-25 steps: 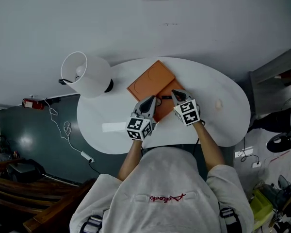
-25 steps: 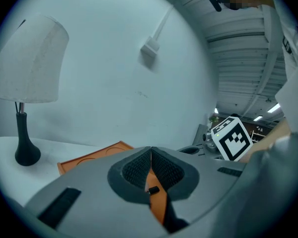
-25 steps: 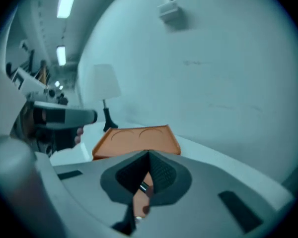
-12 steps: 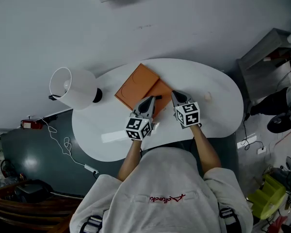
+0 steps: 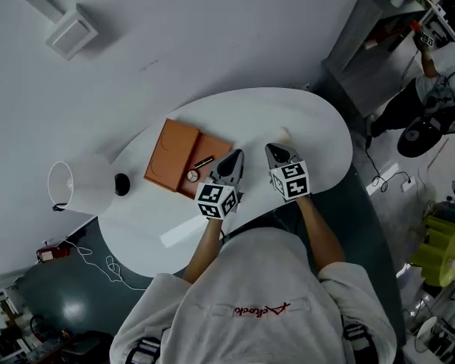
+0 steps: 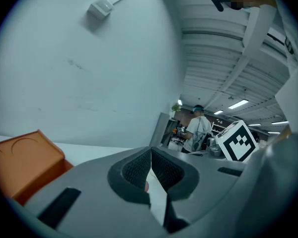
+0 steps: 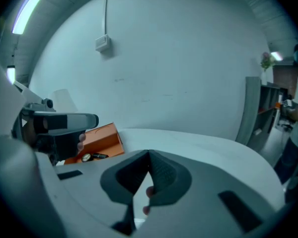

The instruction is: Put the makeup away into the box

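Both the left hand-held gripper and right hand-held gripper, pressed together and empty, have swung off the open orange box, now at their nine o'clock holding makeup; a pale item waits at twelve, probably next.

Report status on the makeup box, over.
Left gripper and right gripper both shut, empty. Orange box open on table, round item and dark stick inside. Small pale item loose beside right gripper. Nothing in the way.

1 box, 1 dark stick, 1 round item, 1 lamp.
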A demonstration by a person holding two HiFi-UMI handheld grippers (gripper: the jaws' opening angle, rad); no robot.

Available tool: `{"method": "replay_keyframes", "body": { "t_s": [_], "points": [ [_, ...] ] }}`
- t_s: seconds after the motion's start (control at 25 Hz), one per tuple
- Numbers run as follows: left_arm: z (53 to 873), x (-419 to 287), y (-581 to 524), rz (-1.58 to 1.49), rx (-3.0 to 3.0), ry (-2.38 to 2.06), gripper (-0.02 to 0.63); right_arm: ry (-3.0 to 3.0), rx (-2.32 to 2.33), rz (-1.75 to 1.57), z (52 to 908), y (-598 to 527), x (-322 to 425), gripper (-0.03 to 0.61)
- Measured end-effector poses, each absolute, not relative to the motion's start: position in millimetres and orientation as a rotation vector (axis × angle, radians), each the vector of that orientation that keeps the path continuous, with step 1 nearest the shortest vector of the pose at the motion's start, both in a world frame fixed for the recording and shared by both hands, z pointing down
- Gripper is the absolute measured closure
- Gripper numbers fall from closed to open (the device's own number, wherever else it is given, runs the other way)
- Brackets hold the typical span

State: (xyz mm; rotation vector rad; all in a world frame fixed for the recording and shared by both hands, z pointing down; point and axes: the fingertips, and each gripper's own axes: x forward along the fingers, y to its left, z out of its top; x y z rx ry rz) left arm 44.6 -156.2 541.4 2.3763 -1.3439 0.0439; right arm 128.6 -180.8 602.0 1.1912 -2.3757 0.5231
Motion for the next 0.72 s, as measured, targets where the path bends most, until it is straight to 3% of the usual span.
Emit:
{"method": "replay_keyframes", "body": {
  "t_s": [0.32,0.72],
  "points": [
    [554.5,115.6,-167.6,0.094,2.432,-1.176,0.603,-2.260,1.331,0.596,622.2,-174.0,205.5,0.559],
    [588.7,130.4,-171.9,0.158,2.375,-1.137,0.603,-2.208,1.300,0.674,656.5,-168.1,218.9,0.558]
  ]
}}
